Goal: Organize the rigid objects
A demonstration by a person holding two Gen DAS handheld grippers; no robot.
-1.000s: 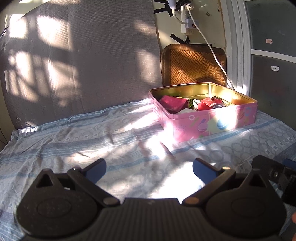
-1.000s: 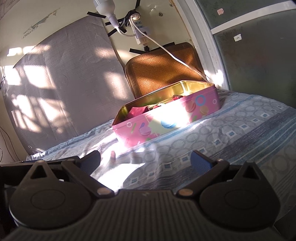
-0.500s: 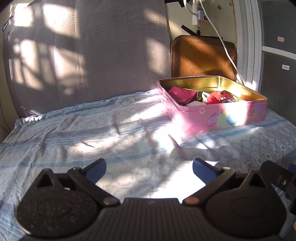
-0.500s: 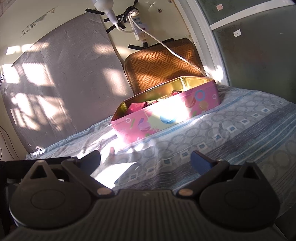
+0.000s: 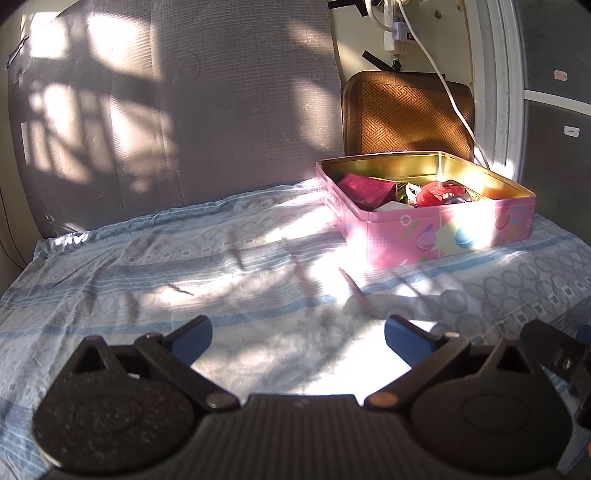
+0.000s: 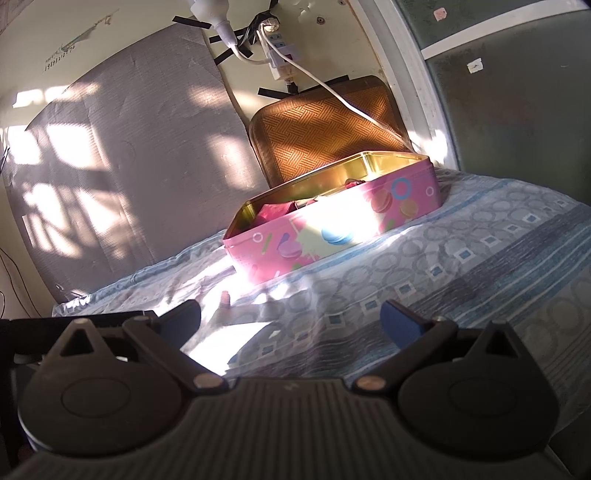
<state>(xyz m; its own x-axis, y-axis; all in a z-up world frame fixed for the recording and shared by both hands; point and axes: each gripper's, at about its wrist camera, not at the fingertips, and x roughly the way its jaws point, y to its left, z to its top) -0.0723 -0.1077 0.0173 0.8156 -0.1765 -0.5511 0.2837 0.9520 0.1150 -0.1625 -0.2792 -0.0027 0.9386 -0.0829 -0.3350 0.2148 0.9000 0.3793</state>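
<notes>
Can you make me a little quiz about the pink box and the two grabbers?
1. True or false: the pink tin has its lid on.
2. What rests on the bedsheet? A) pink tin B) a kettle C) a shoe
3. Fill in: the left gripper and right gripper are both ____.

Key: 1 false; 2 A; 3 open, holding nothing.

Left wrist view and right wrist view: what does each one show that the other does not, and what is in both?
Only the left wrist view looks down into the pink tin: a magenta box and red items lie inside. Only the right wrist view shows the white bulb taped to the wall. Both show the tin on the blue bedsheet, the brown woven cushion behind it, and an open, empty gripper.
</notes>
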